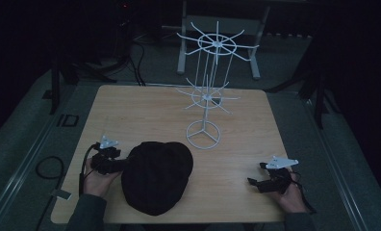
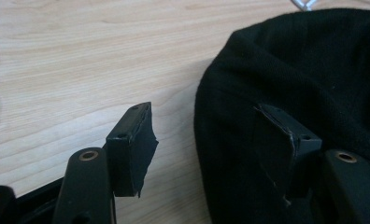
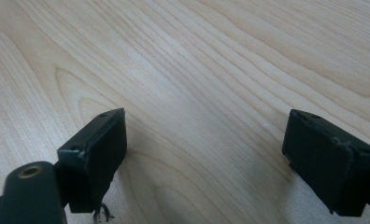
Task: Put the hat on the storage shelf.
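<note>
Matt black cloth hat, smooth wood-grain table

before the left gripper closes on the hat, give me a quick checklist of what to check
1. Left gripper open: ok, jaws apart.
2. Hat edge between the jaws: ok, one jaw over the fabric, one over the table.
3. Fabric already pinched: not ok, not closed yet.
4. Right gripper free: ok, open over bare wood.
5. White rack upright, hooks bare: ok.
6. Which way the hat faces: cannot tell.
</note>
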Motion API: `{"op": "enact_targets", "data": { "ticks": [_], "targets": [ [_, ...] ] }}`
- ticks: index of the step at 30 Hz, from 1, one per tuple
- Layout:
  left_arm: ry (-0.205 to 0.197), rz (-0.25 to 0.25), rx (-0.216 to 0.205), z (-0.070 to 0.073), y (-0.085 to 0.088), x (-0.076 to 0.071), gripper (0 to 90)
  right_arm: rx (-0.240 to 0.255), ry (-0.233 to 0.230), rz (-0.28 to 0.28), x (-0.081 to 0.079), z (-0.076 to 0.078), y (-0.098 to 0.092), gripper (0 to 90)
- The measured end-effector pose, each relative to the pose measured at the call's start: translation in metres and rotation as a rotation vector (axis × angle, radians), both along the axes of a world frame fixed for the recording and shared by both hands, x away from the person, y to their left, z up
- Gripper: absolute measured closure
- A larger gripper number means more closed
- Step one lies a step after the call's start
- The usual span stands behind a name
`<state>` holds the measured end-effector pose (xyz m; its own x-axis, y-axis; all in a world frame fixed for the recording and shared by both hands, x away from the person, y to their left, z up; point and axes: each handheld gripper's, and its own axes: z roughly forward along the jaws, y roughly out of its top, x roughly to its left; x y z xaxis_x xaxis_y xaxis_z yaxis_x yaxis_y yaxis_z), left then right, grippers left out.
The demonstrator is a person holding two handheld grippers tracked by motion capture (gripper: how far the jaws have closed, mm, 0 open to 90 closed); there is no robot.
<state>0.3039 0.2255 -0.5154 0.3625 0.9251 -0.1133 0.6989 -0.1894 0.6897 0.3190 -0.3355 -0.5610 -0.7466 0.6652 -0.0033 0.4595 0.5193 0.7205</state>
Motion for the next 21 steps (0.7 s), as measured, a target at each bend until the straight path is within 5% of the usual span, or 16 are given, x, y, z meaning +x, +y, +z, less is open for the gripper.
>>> {"op": "enact_targets", "data": {
  "ticks": [4, 16, 21],
  "targets": [
    [0.034, -0.013, 0.047, -0.01, -0.01, 0.007, 39.3, 0.0, -0.001, 0.0, 0.0, 0.0, 0.0, 13.8],
    [0.138, -0.042, 0.065, -0.027, -0.026, 0.019, 47.0, 0.0, 0.0, 0.0, 0.0, 0.0, 0.0, 13.8],
    [0.131, -0.04, 0.078, -0.028, -0.029, 0.02, 58.1, 0.0, 0.0, -0.001, 0.0, 0.0, 0.0, 13.8]
  ]
}}
